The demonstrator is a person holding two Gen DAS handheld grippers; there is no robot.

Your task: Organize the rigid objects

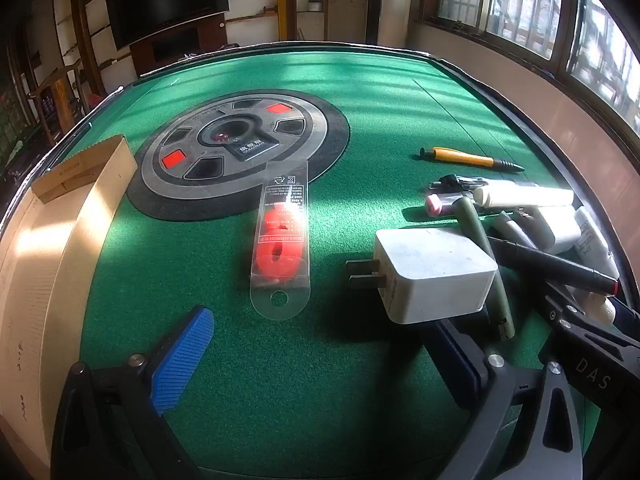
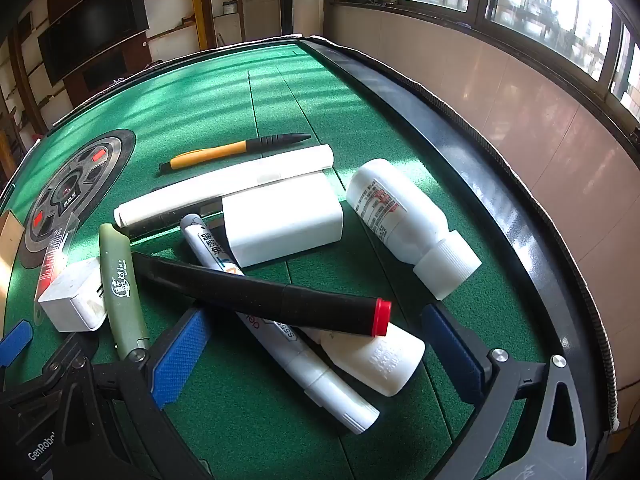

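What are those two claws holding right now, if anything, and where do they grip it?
Nothing is held. The left claw and the right claw are both open above the green table, pads touching none of the items.

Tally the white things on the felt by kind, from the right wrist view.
Bottles: 2
Blocks: 2
Marker pens: 1
Long tubes: 1
Total: 6
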